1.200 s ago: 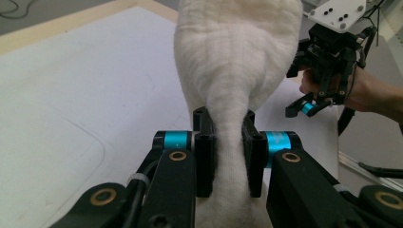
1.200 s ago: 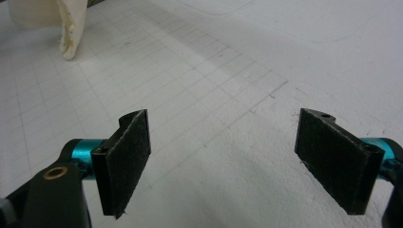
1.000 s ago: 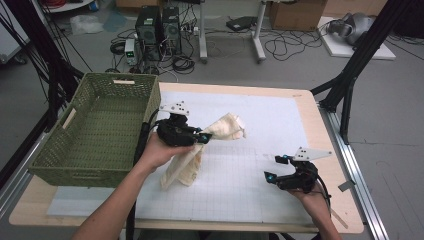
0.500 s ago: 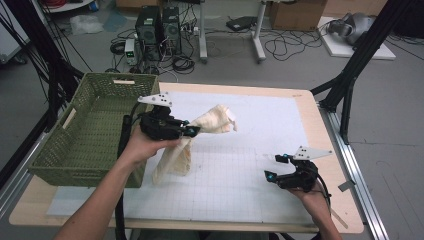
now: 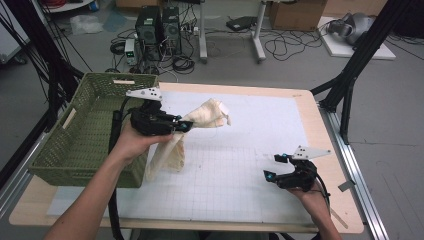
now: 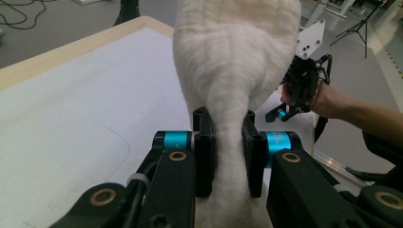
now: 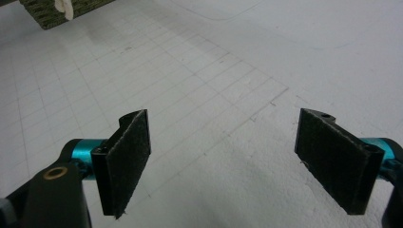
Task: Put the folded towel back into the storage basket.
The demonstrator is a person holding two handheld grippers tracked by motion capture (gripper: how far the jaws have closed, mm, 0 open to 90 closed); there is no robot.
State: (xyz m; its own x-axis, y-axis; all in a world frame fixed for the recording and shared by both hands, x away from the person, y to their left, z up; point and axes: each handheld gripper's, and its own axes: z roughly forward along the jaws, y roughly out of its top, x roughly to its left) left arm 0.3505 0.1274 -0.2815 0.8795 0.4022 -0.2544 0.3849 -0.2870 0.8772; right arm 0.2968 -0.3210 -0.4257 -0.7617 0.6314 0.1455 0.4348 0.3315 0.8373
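Observation:
A cream cloth (image 5: 210, 114) is bunched and lifted off the white gridded mat (image 5: 240, 190). One end sticks out past the jaws, and the other hangs down to the mat beside the green woven basket (image 5: 90, 130). My left gripper (image 5: 186, 125) is shut on the cloth's pinched middle. In the left gripper view both pads squeeze the cloth (image 6: 237, 61) at the left gripper (image 6: 223, 142). My right gripper (image 5: 274, 167) rests low at the table's front right, open. Its jaws (image 7: 223, 156) stand wide over bare mat.
The basket fills the table's left side, and its near corner (image 7: 57, 14) appears in the right gripper view. Black frame posts (image 5: 350, 85) stand off the right edge. Computers and cables lie on the floor beyond the table's far edge.
My left gripper has carried the cloth left toward the basket and a little upward, dragging the hanging end along. The right gripper has stayed put.

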